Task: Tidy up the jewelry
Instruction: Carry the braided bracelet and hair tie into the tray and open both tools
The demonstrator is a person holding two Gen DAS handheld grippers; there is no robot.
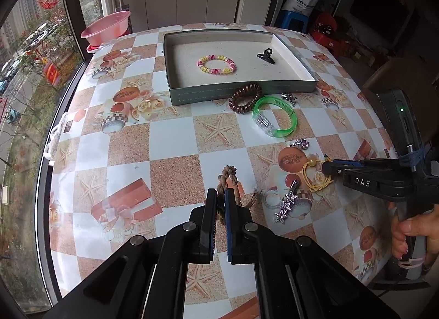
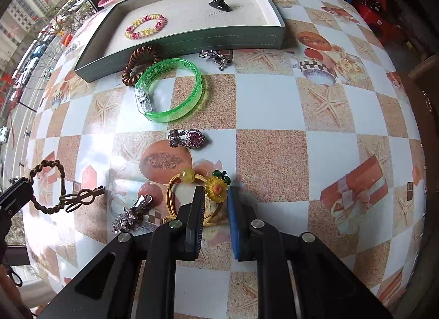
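1. Spread over a checked tablecloth (image 1: 170,140) printed with starfish and gift boxes: loose jewelry pieces, most near the right gripper.
2. At the far side, a shallow grey-green tray (image 1: 241,94), holding a pink-and-yellow beaded bracelet (image 1: 216,64) and a black clip (image 1: 266,55), well apart from each other.
3. Leaning against the tray's near wall, a brown coil hair tie (image 2: 138,65); touching it, a green translucent bangle (image 2: 171,90) with a clear clasp block.
4. Just beside the tray wall, right of the bangle, a small silver metal piece (image 2: 216,57), too small to identify.
5. Nearer, a heart-and-bow brooch (image 2: 189,139) with a pink stone, lying alone on a white square.
6. Left of the right gripper, a silver star hair clip (image 2: 130,214), close to the yellow cord.
7. Beyond the table edge, a pink basin (image 1: 107,28) by the window.
8. Left gripper (image 1: 221,203): jaws closed on a brown braided cord bracelet (image 1: 226,179), loop sticking out past the tips, clasp end trailing to the table in the right wrist view.
9. Right gripper (image 2: 215,198): jaws a small gap apart, straddling the sunflower charm (image 2: 216,188) of a yellow cord hair tie (image 2: 175,195); left pad at the flower's edge, blue pad clear of it, just closing in, tie lying on the cloth.
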